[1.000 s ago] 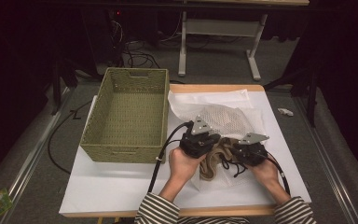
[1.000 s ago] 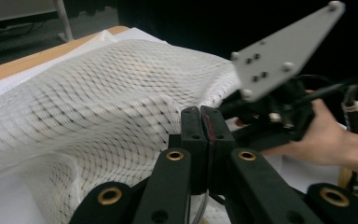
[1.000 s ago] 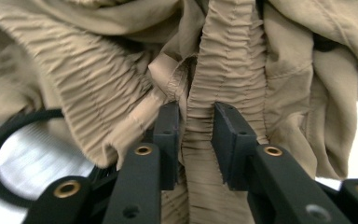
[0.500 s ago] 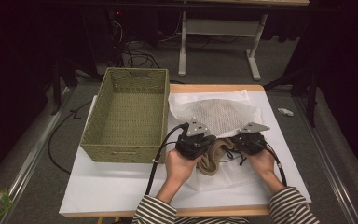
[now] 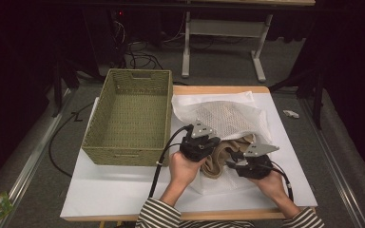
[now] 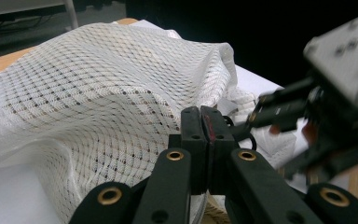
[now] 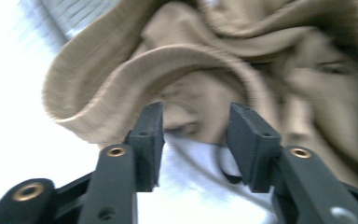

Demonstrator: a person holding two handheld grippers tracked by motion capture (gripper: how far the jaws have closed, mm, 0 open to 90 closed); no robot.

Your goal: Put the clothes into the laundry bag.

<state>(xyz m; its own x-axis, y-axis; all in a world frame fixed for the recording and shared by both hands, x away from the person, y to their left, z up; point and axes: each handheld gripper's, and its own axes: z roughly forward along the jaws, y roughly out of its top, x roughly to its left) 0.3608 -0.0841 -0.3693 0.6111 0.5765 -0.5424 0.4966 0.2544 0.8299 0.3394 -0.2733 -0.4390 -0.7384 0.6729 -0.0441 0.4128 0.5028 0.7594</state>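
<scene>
Both hands sit low center-right of the high view, left gripper (image 5: 204, 148) clamped shut at the white mesh bag (image 5: 228, 116), right gripper (image 5: 240, 164) has slid lower right since before, its jaws just opening, nothing gripped, facing the tan garment (image 5: 218, 159) spilling from the bag.

black two-jaw grippers (image 5: 204, 148) with brass screws, grey three-cornered plates, trailing black cables; striped black-and-white sleeves (image 5: 157, 218), lower frame.
</scene>
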